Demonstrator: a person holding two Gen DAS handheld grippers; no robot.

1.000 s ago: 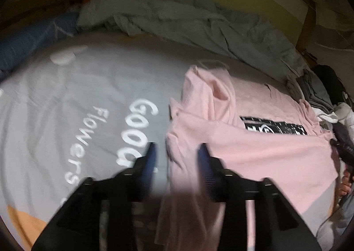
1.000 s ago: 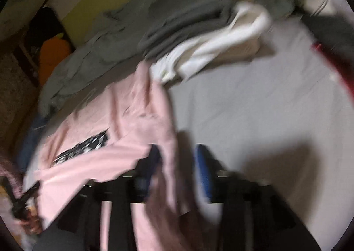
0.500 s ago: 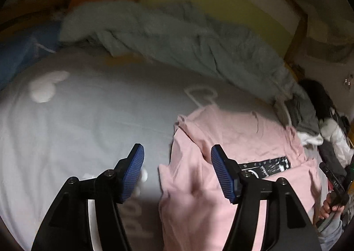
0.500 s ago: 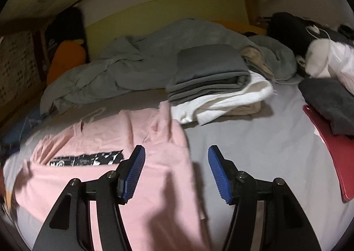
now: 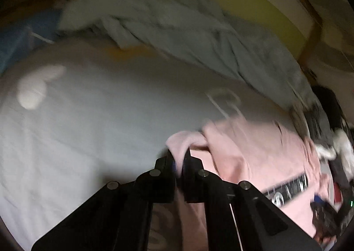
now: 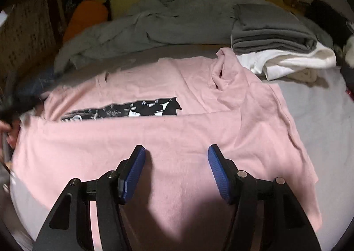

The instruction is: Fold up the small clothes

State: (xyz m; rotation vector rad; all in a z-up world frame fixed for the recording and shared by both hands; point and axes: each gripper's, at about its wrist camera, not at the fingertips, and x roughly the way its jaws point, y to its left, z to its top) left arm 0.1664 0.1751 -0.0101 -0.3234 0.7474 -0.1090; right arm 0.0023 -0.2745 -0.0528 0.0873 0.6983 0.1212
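Observation:
A pink T-shirt (image 6: 177,136) with a black printed band lies on the grey bed sheet, its lower half folded up over the print. My right gripper (image 6: 176,162) is open and empty just above the folded part. In the blurred left wrist view the same shirt (image 5: 254,158) lies to the right. My left gripper (image 5: 179,158) is shut on the shirt's left sleeve, a fold of pink cloth bulging out between the pads.
A stack of folded grey and white clothes (image 6: 276,36) sits at the back right beside the shirt. A crumpled grey blanket (image 6: 166,21) runs along the back of the bed. An orange pillow (image 6: 88,16) lies at the back left. Bare sheet (image 5: 77,129) lies left of the shirt.
My left gripper has closed on the shirt's left sleeve; it was open half a second ago. My right gripper let go of the shirt's edge, opened and now hovers over the folded part.

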